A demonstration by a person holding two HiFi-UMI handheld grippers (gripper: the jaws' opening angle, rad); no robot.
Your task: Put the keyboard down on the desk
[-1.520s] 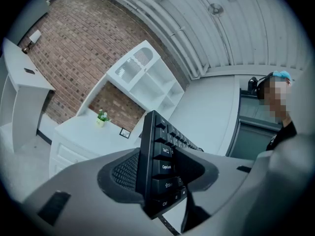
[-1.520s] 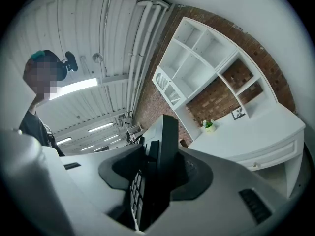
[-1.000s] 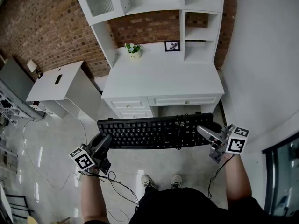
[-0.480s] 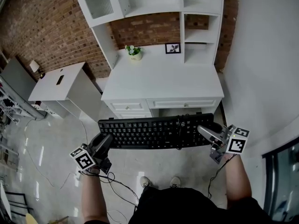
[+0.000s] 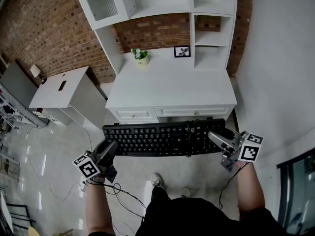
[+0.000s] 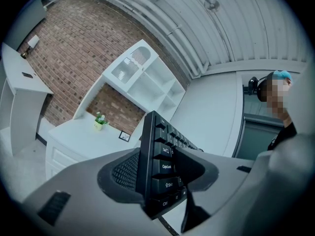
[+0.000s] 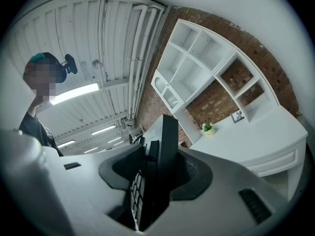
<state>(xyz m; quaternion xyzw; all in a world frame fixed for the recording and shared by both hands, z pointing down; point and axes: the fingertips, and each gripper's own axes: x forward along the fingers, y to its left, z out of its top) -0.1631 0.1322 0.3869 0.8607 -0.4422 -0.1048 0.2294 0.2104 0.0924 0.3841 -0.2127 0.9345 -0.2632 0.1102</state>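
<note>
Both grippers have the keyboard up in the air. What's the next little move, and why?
Probably carry the keyboard forward, kept level, until it is over the desk top. The left gripper and right gripper each clamp one end, and it hangs in front of the drawers, above the floor, not over the desk.

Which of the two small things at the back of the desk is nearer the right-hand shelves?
The picture frame, dark-edged; the potted plant stands further left.
</note>
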